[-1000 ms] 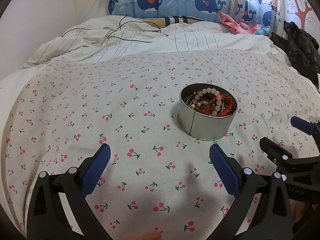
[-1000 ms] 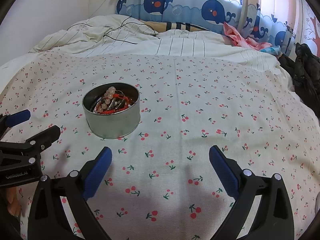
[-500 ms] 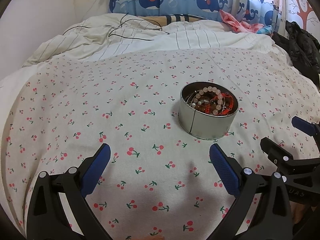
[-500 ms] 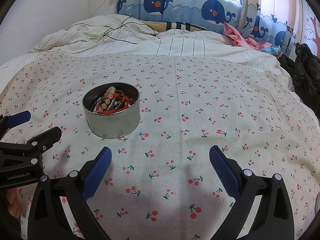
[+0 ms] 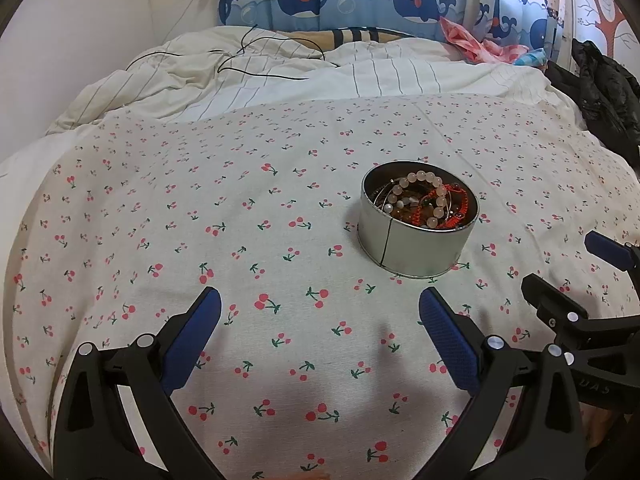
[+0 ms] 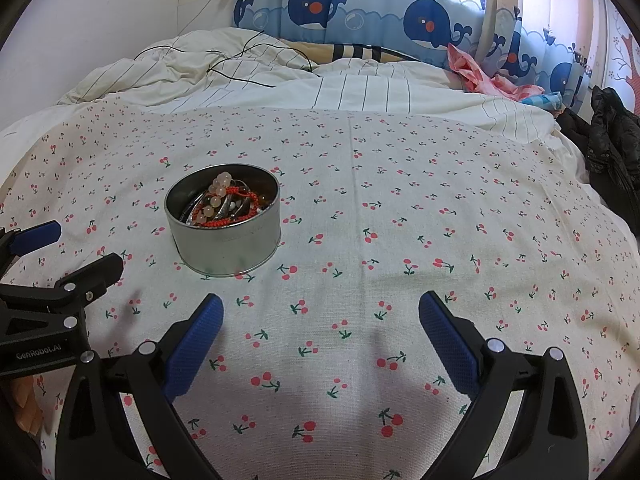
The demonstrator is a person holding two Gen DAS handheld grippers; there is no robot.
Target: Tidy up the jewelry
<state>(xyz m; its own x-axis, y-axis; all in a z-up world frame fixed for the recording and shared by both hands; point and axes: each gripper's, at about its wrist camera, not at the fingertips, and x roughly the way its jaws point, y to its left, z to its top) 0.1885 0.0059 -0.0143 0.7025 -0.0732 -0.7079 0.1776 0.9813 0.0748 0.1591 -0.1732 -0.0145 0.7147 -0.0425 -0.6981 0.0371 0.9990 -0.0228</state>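
A round silver tin [image 5: 416, 250] stands on the cherry-print cloth [image 5: 240, 216]. It holds a pale bead bracelet [image 5: 424, 194], red cord bracelets [image 5: 448, 210] and metal bangles. It also shows in the right wrist view [image 6: 224, 246]. My left gripper [image 5: 320, 312] is open and empty, just near and left of the tin. My right gripper [image 6: 320, 312] is open and empty, near and right of the tin. Each gripper shows at the edge of the other's view: the right one [image 5: 576, 276] and the left one [image 6: 68, 252].
The cloth lies over a bed. A rumpled striped duvet [image 5: 320, 76] with a black cable [image 5: 256, 68] lies behind it. A black jacket [image 5: 604, 92] is at the far right, pink fabric [image 5: 476, 44] near the whale curtain.
The left wrist view has drifted slightly, so the tin sits a little lower in it. Both grippers stay open and the tin has not moved.
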